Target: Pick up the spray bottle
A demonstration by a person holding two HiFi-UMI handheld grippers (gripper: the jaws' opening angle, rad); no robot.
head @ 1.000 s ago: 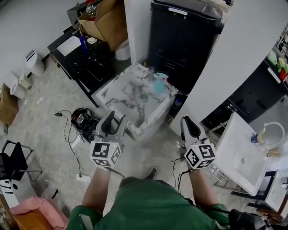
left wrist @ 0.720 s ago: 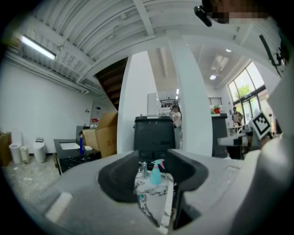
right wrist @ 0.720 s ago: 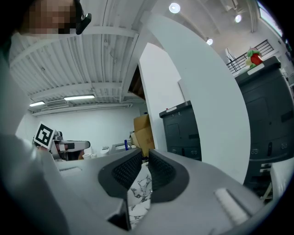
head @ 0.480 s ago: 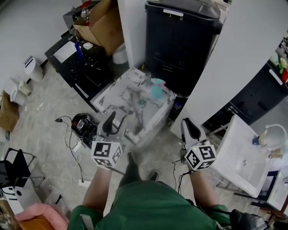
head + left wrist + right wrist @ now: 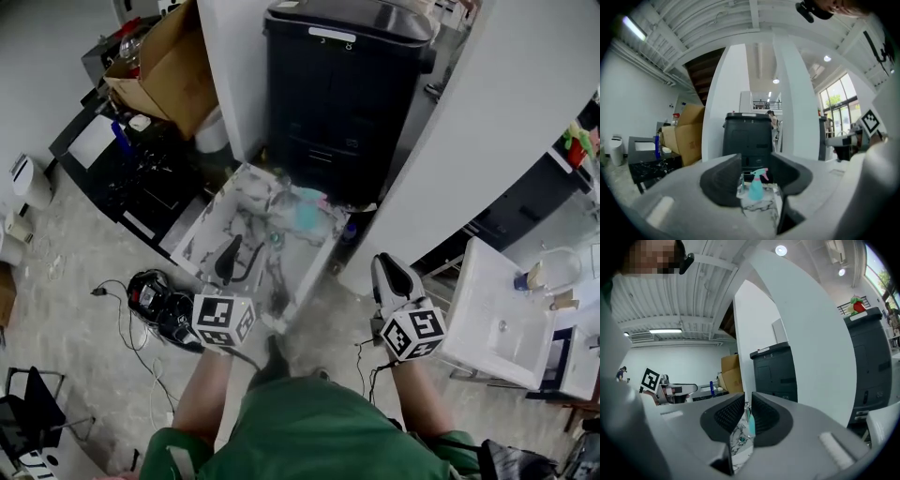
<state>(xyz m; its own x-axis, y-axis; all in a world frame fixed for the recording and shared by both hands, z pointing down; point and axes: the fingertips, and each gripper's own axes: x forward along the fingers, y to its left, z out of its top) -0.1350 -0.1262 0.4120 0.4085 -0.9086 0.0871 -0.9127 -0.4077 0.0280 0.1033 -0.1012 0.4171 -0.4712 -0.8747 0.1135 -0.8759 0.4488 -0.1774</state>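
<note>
The tall black cabinet (image 5: 342,94) stands straight ahead of you, flanked by white pillars (image 5: 230,66) on either side. Just in front of it, below you, sits the small marble-patterned tabletop (image 5: 220,225), its far edge close to the cabinet's base. To your left, an open cardboard box (image 5: 159,66) rests on a dark bench. A tangle of black cables (image 5: 155,300) lies on the floor near the tabletop's left corner.

Your left gripper (image 5: 239,258) hangs over the near edge of the tabletop. In the left gripper view its fingers (image 5: 722,180) stand wide apart with nothing between them. Your right gripper (image 5: 389,274) is off the tabletop's right corner, over the floor, and its fingers (image 5: 729,416) are drawn narrow, leaving only a thin slit and gripping nothing.

The teal spray bottle (image 5: 306,214) stands upright at the far end of the tabletop, close to the cabinet and well apart from both grippers. It lines up in the gap of your left fingers (image 5: 756,187) and shows as a sliver through the right ones (image 5: 751,425).
</note>
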